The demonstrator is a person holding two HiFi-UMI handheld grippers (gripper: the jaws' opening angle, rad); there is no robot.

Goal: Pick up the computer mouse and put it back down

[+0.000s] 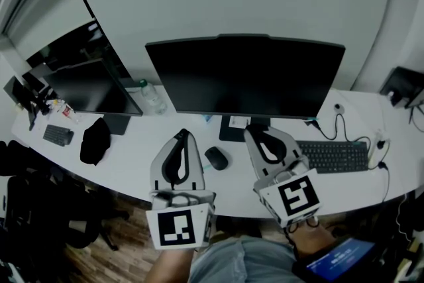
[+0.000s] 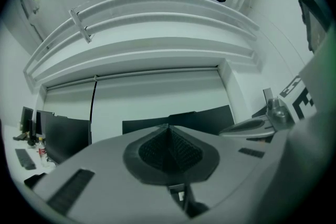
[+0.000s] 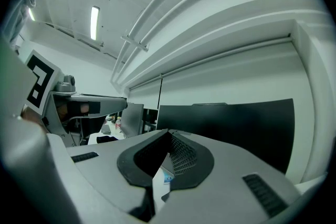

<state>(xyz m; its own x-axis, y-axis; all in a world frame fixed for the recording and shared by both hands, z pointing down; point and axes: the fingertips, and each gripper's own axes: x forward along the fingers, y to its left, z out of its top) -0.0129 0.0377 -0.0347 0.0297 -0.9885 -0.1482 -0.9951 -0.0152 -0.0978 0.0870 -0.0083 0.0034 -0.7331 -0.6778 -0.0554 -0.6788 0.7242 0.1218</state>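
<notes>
The computer mouse is seen in the head view as a small dark oval with a rounded, faintly glossy back. It lies flat on the white desk, just in front of the foot of the large dark monitor and to the left of the black keyboard. It is flanked by the two grippers and touched by neither. The left gripper is held over the desk just beside the mouse; in the left gripper view its jaws are brought together at the tips, and nothing is caught between the ribbed pads. The right gripper is held on the mouse's other side, its jaws likewise closed tip to tip and empty, with only a narrow slit left lower down between its pads. The mouse is shown in neither gripper view, both being pointed across at monitors and wall. Its buttons, wheel and any cable cannot be made out, and the person's hands are largely hidden behind the marker cubes.
</notes>
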